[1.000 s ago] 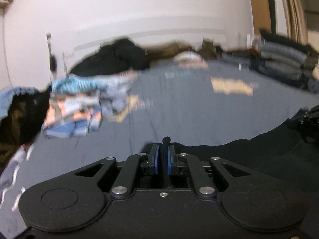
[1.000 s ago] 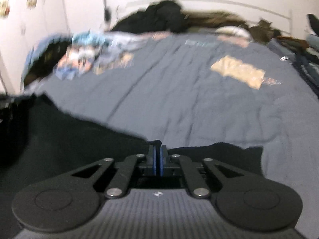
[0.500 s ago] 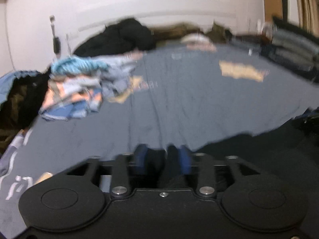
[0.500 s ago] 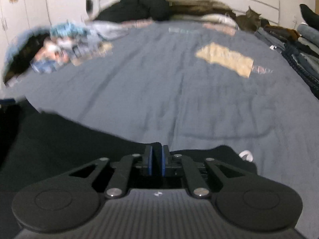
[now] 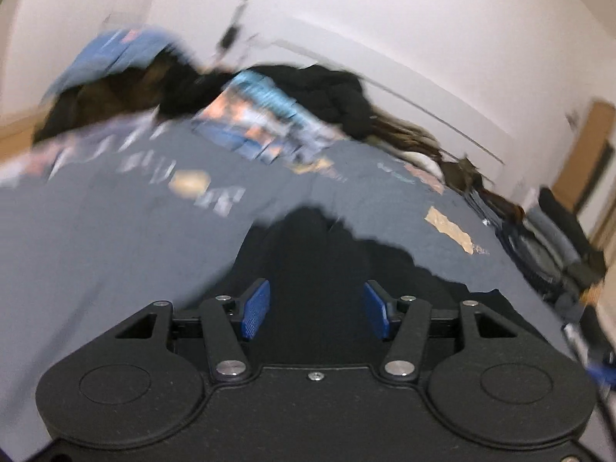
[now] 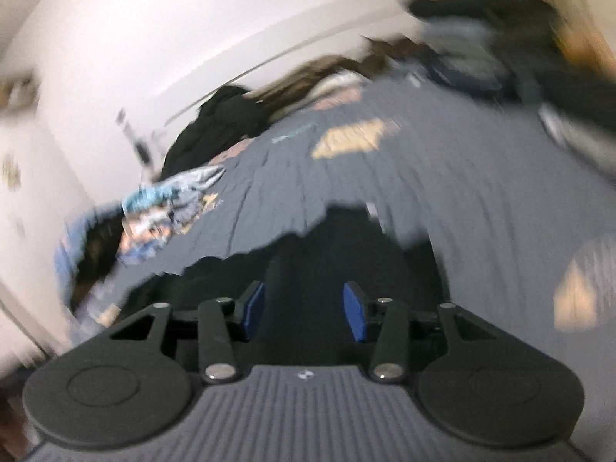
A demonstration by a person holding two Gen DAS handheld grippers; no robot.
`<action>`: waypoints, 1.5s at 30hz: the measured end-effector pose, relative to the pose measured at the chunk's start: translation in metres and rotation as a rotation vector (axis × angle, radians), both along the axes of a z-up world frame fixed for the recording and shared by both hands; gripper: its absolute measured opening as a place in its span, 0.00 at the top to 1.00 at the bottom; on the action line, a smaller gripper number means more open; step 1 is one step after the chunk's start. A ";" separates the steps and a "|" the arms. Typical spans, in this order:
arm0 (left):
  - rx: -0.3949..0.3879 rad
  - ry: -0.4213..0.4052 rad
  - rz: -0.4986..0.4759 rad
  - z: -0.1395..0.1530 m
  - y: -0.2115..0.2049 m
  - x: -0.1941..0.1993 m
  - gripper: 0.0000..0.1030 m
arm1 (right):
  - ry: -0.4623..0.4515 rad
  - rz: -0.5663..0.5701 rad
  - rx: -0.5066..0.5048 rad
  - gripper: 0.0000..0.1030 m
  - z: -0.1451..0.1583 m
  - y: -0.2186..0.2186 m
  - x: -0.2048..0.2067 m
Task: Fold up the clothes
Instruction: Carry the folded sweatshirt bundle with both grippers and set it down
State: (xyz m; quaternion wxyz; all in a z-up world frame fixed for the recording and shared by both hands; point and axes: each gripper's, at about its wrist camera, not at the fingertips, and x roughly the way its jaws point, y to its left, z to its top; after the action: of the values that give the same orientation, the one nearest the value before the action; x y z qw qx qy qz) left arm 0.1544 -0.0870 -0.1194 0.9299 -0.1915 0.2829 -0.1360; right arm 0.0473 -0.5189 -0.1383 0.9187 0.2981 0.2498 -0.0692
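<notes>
A black garment (image 5: pixel 308 258) lies on the grey-blue bed cover (image 5: pixel 115 238), right in front of both grippers. My left gripper (image 5: pixel 315 310) is open, its blue pads spread wide above the black cloth, holding nothing. My right gripper (image 6: pixel 304 310) is also open over the same black garment (image 6: pixel 335 254), with nothing between its pads. Both views are tilted and blurred by motion.
A heap of blue, orange and white clothes (image 5: pixel 265 123) lies at the far left of the bed, also seen in the right wrist view (image 6: pixel 161 208). A black pile (image 5: pixel 327 96) sits by the white wall. Stacked dark folded clothes (image 5: pixel 558 238) line the right side.
Both grippers were shut on the black garment a second ago; both have opened and let it go. Both cameras have tilted and swung, and the cloth now lies on the bed.
</notes>
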 end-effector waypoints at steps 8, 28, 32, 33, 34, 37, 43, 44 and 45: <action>-0.293 0.187 0.086 -0.047 0.033 -0.021 0.41 | 0.070 -0.031 0.349 0.56 -0.064 0.013 -0.039; -0.552 0.335 0.226 -0.109 0.029 0.030 0.34 | 0.027 -0.209 0.651 0.49 -0.115 0.015 -0.031; -0.597 0.330 0.244 -0.113 0.030 0.038 0.35 | 0.016 -0.240 0.669 0.49 -0.117 0.015 -0.036; -0.605 0.331 0.249 -0.113 0.031 0.039 0.35 | 0.014 -0.248 0.674 0.49 -0.118 0.015 -0.038; -0.596 0.330 0.250 -0.112 0.030 0.040 0.39 | 0.011 -0.254 0.679 0.49 -0.118 0.014 -0.038; -0.549 0.305 0.253 -0.109 0.030 0.040 0.74 | -0.008 -0.262 0.680 0.49 -0.119 0.007 -0.033; -0.538 0.261 0.227 -0.095 0.029 0.039 0.82 | -0.021 -0.327 0.728 0.48 -0.117 -0.004 -0.040; -0.536 0.258 0.224 -0.094 0.029 0.039 0.83 | -0.012 -0.346 0.714 0.48 -0.113 -0.005 -0.046; -0.535 0.257 0.223 -0.094 0.029 0.039 0.83 | -0.008 -0.362 0.691 0.48 -0.109 -0.005 -0.052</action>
State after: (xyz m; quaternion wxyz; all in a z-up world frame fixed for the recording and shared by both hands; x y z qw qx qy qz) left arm 0.1936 -0.0579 -0.2129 0.8126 -0.4745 0.3295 -0.0777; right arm -0.0047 -0.5242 -0.2469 0.7380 0.6295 0.1981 -0.1410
